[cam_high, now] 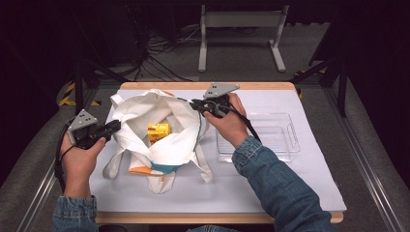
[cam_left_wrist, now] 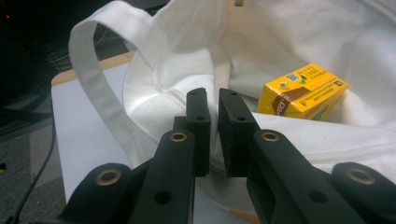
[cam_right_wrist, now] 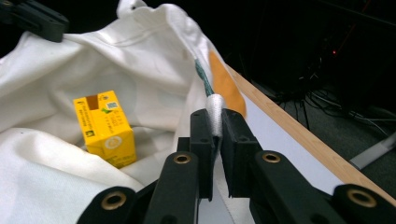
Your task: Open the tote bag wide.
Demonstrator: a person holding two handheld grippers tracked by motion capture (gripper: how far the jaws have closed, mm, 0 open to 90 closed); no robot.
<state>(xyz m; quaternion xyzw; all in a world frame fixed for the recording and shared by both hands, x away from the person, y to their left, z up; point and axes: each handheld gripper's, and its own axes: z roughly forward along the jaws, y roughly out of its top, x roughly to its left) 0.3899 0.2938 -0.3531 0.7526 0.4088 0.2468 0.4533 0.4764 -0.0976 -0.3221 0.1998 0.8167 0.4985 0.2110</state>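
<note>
High view: white cloth tote bag (cam_high: 159, 125) lying open near the far left part of the white-covered wooden table (cam_high: 270, 188), small yellow carton box (cam_high: 158, 131) resting inside it. Left gripper (cam_high: 114, 126) clamped on the bag's left rim, right gripper (cam_high: 194, 104) clamped on its right rim near the far edge. Clear plastic tray (cam_high: 285, 140) toward the right edge, just beside the right hand.

Left gripper view: black jaws pressed together on a fold of white rim cloth (cam_left_wrist: 154, 88); yellow carton (cam_left_wrist: 303, 91) beyond, inside the bag.

Right gripper view: jaws pinching the white rim hem (cam_right_wrist: 215, 112); carton (cam_right_wrist: 105, 128) upright on the cloth to the left
</note>
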